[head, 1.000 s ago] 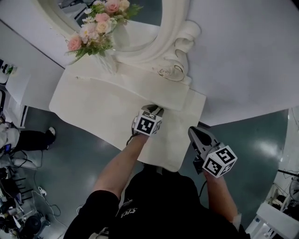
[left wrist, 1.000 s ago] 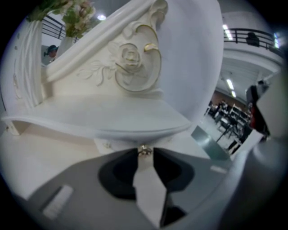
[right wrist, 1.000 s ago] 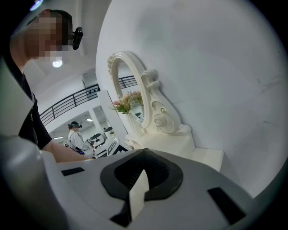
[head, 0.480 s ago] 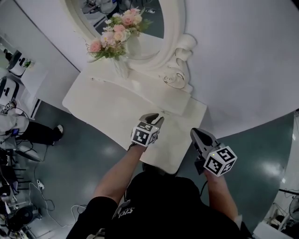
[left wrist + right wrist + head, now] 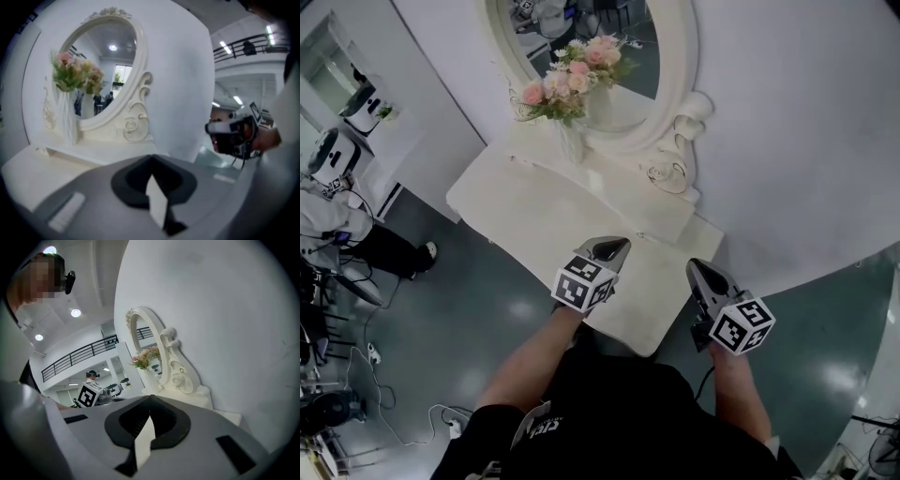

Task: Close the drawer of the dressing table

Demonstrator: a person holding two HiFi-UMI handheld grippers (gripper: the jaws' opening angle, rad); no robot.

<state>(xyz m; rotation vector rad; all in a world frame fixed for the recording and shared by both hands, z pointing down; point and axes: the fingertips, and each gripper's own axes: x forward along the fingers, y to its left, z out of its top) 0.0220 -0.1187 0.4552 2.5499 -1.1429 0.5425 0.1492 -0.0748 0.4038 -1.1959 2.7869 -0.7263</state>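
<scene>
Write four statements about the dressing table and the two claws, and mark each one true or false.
1. The left claw is shut and empty. True; its jaws have just closed, with nothing between them.
2. The right claw grips a flower. False: it is shut, with nothing in it.
3. A vase of flowers stands on the dressing table. True.
4. The mirror is square. False: it is oval, in a scrolled white frame.
</scene>
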